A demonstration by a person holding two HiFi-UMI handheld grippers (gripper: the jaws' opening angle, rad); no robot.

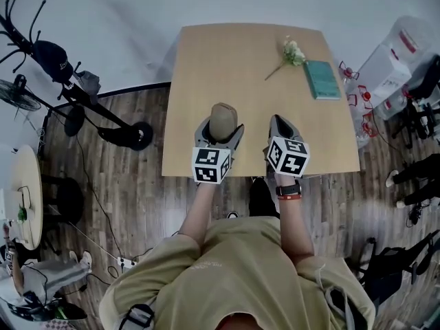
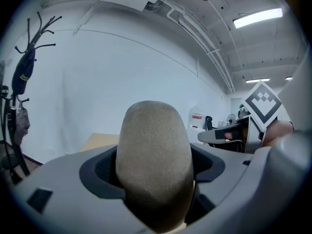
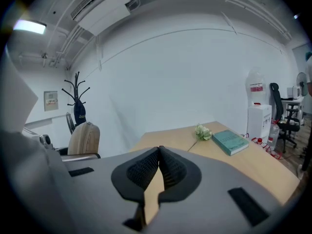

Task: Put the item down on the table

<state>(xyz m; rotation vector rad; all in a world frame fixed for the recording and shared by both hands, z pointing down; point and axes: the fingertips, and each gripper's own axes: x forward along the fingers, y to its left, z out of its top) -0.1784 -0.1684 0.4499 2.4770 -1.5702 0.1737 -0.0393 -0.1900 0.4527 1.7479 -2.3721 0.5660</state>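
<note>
A tan, rounded oblong item (image 1: 223, 121) stands upright between the jaws of my left gripper (image 1: 221, 130), which is shut on it above the near edge of the wooden table (image 1: 227, 67). In the left gripper view the item (image 2: 155, 155) fills the centre, clamped by both dark pads. My right gripper (image 1: 283, 130) hovers beside it on the right, shut, its pads meeting with nothing between them (image 3: 158, 167). From the right gripper view the item (image 3: 84, 138) shows at the left.
At the table's far right lie a teal book (image 1: 322, 79) and a white flower on a stem (image 1: 290, 53); both also show in the right gripper view, book (image 3: 230, 141) and flower (image 3: 202, 131). A coat stand (image 1: 41, 53) rises at the left. A water dispenser (image 3: 257, 113) stands at the right.
</note>
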